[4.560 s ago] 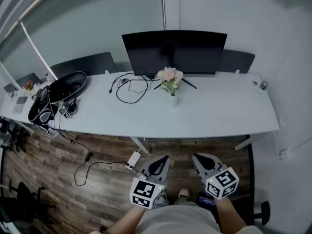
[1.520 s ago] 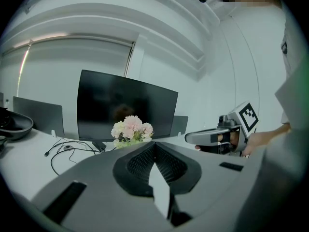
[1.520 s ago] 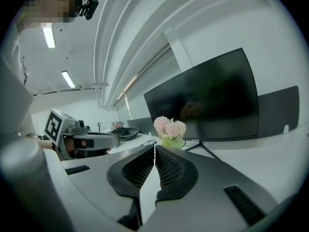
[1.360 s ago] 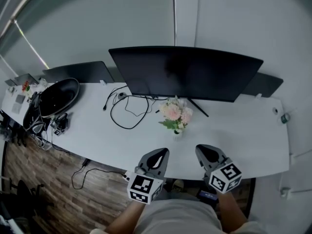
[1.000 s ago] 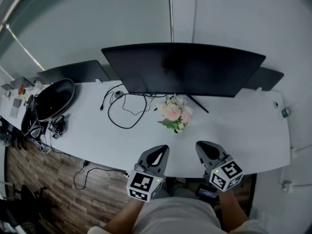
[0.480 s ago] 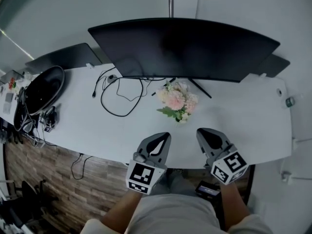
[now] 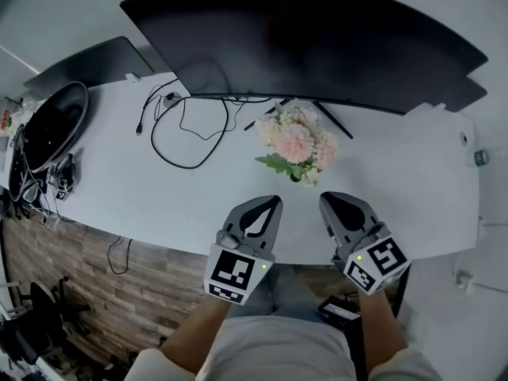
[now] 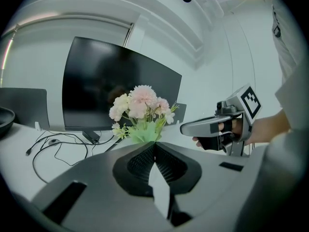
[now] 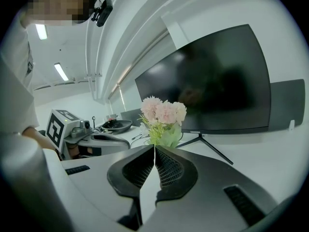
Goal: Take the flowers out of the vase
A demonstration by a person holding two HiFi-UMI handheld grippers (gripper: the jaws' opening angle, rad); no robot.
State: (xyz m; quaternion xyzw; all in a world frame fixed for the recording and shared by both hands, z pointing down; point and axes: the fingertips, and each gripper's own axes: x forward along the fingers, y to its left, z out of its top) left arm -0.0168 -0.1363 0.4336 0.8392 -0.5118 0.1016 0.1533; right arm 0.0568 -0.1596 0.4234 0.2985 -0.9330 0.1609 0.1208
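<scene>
A bunch of pale pink and white flowers (image 7: 298, 143) with green leaves stands on the white desk (image 7: 397, 181), in front of the monitor. The blooms hide the vase from above. My left gripper (image 7: 274, 202) is shut and empty, its tip just short of the flowers on their near left. Beside it, my right gripper (image 7: 325, 198) is also shut and empty, on their near right. The flowers (image 8: 140, 103) rise straight beyond the jaw tips in the left gripper view, with the right gripper (image 8: 186, 128) off to the side. In the right gripper view the flowers (image 9: 161, 111) stand just past the shut jaws.
A wide black curved monitor (image 7: 302, 38) on a stand fills the back of the desk. Black cables (image 7: 186, 125) loop to the flowers' left. A dark round dish with tangled gear (image 7: 48, 125) sits at the far left. A small object (image 7: 480, 157) lies at the right edge.
Both grippers came forward and lower, from in front of the desk's edge to over it, closer to the flowers. Their jaws stayed shut.
</scene>
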